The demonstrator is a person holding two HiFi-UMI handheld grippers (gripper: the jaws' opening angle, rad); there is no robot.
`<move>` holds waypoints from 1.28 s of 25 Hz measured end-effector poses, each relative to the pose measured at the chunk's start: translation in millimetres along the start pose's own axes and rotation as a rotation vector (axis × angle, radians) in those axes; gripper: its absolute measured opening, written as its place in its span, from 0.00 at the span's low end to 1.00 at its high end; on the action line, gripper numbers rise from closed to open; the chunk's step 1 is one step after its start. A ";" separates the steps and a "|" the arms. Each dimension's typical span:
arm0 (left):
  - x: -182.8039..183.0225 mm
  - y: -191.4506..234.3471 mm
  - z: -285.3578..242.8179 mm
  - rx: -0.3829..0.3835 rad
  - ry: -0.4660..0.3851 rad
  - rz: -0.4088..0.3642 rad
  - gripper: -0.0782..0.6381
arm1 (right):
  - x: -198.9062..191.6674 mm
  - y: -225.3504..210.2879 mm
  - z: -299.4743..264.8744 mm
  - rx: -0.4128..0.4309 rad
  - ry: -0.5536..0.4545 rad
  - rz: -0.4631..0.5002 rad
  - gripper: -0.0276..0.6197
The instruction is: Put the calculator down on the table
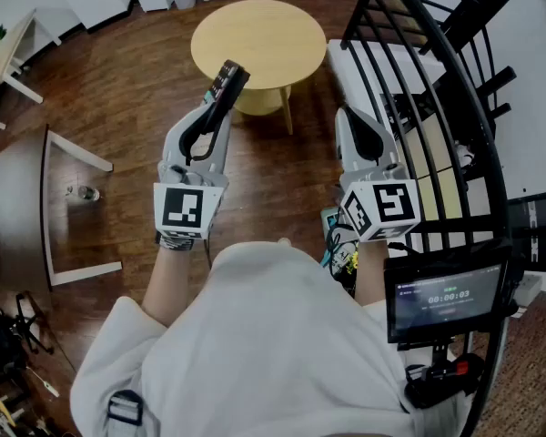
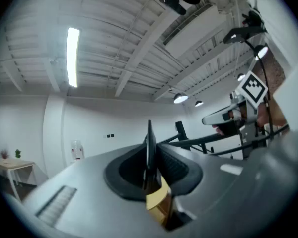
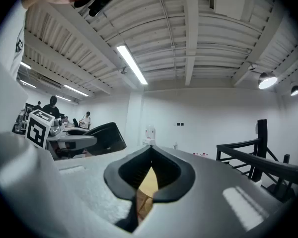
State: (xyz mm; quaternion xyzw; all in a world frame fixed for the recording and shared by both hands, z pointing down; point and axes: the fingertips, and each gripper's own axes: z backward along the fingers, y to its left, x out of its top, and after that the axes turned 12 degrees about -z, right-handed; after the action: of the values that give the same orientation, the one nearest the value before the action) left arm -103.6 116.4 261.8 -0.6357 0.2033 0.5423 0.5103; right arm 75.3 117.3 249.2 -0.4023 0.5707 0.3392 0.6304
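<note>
Black and edge-on, the calculator (image 2: 150, 145) is a thin sliver gripped by the left tongs (image 2: 151, 157) in their view, only the head view showing it overlapping the round table's (image 1: 273, 39) near rim, contact unclear, while the right tongs (image 3: 150, 151) are closed, empty.

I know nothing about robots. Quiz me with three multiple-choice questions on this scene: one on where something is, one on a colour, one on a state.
1. Where is the calculator?
A on the floor
B in the left gripper
C on a shelf

2. What colour is the round table?
A light wood
B black
C red

3. How do the right gripper jaws stand?
A wide apart
B together, empty
C clamped on a cup

Answers:
1 B: it stands edge-on between the jaws.
2 A: the top is pale wood.
3 B: the tips meet with nothing between.
</note>
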 end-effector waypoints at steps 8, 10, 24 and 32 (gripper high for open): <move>-5.1 -2.1 3.3 -0.029 0.026 -0.052 0.21 | -1.7 -3.5 2.9 -0.019 0.017 -0.015 0.04; -5.4 -2.1 4.7 -0.034 0.030 -0.060 0.21 | -3.5 -5.1 3.0 -0.026 0.023 -0.021 0.04; -8.0 17.9 23.0 -0.005 0.028 -0.005 0.21 | -19.3 15.1 -3.4 -0.057 0.058 -0.053 0.04; -28.2 21.9 -1.1 -0.020 0.035 -0.005 0.21 | -32.5 -1.4 -26.3 -0.070 0.065 -0.062 0.04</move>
State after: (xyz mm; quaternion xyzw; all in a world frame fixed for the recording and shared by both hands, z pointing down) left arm -130.2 98.5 277.6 -0.6507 0.2049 0.5319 0.5017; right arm 61.0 94.2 281.0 -0.4524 0.5661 0.3259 0.6071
